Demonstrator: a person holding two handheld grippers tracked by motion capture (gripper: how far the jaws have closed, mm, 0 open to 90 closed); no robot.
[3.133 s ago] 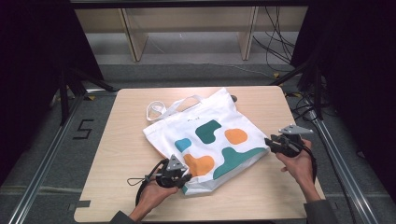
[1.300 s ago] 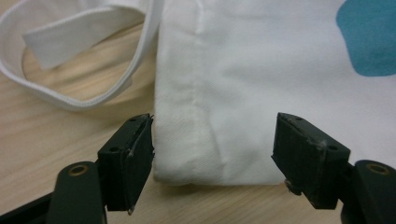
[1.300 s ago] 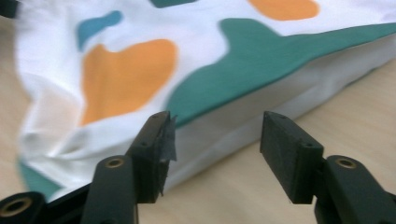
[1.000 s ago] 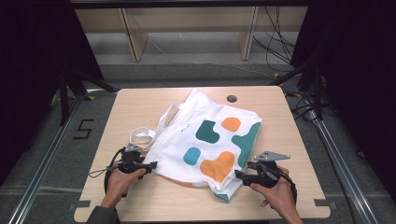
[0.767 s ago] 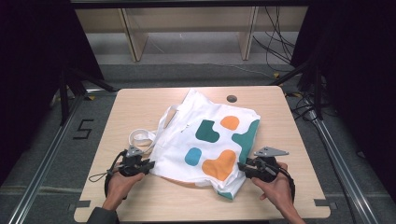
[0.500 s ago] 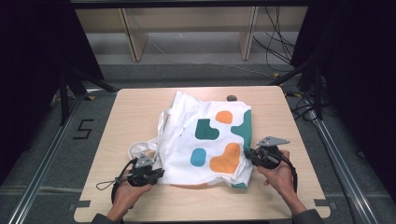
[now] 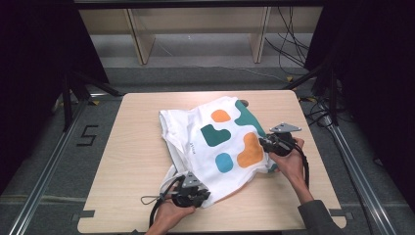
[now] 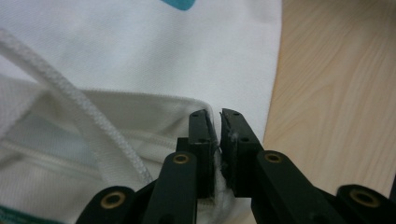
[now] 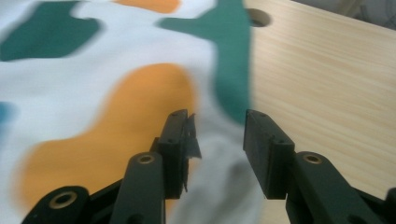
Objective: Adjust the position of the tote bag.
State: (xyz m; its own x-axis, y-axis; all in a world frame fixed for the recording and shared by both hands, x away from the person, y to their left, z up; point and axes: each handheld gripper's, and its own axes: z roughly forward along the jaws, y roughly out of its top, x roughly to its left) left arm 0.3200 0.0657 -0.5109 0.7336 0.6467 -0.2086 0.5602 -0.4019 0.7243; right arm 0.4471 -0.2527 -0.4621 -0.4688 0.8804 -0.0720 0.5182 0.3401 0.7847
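A white tote bag [image 7: 215,142] printed with orange, green and blue shapes lies rumpled on the wooden table [image 7: 137,142]. My left gripper [image 7: 203,195] is at the bag's near corner. In the left gripper view it [image 8: 218,119] is pinching the bag's hem [image 8: 163,56]; its jaws have just eased open a little, with the cloth still pressed between them. A white cord handle [image 8: 70,98] runs beside it. My right gripper [image 7: 264,144] is at the bag's right edge. Its jaws [image 9: 215,123] have just been opening, and loose cloth [image 9: 93,93] lies in the gap, unpressed.
A round hole [image 9: 259,17] in the table shows just past the bag's far corner. Bare wood lies left of the bag and along the right edge. Metal rails [image 7: 44,166] run along both sides of the table, with dark curtains beyond.
The bag has swung round on the table. My left hand slid right along the front edge with its corner. My right hand moved away from me, and its jaws stand wider.
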